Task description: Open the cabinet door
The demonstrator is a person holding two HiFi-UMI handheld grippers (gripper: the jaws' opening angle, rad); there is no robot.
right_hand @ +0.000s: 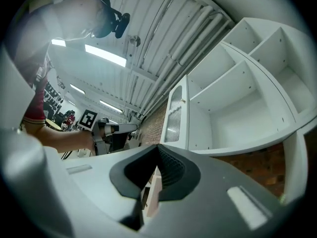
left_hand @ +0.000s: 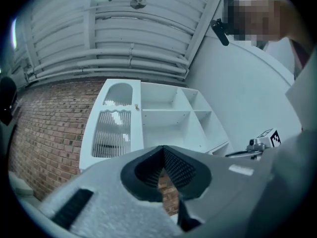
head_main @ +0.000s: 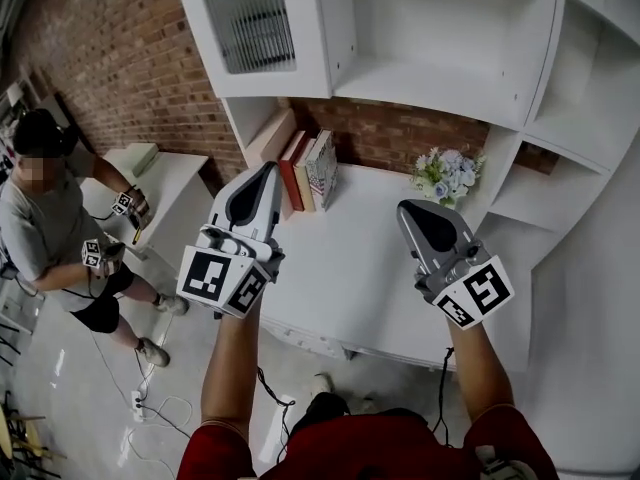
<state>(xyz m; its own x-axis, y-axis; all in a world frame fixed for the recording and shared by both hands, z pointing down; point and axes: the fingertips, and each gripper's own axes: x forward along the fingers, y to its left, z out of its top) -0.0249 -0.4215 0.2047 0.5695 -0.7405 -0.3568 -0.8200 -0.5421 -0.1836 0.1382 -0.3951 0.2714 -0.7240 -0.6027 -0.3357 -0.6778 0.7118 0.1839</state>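
Left gripper (head_main: 268, 171) jaws together, empty, right gripper (head_main: 406, 210) jaws together, empty, cabinet door (head_main: 262, 28) above, untouched.

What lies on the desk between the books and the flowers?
Nothing: in the head view, bare white desktop separates the books from the flowers.

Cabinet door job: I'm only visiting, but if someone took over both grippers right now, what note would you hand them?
Left gripper: shut, holding nothing, raised in front of the desk.
Right gripper: shut, holding nothing, beside it.
Cabinet door: upper left of the white shelf unit, with a ribbed glass panel. It looks closed. Its small knob sits on the edge next to the open shelves.
Done: nothing yet; neither gripper touches the door.
Left: open a gripper, take the knob, swing the door open.
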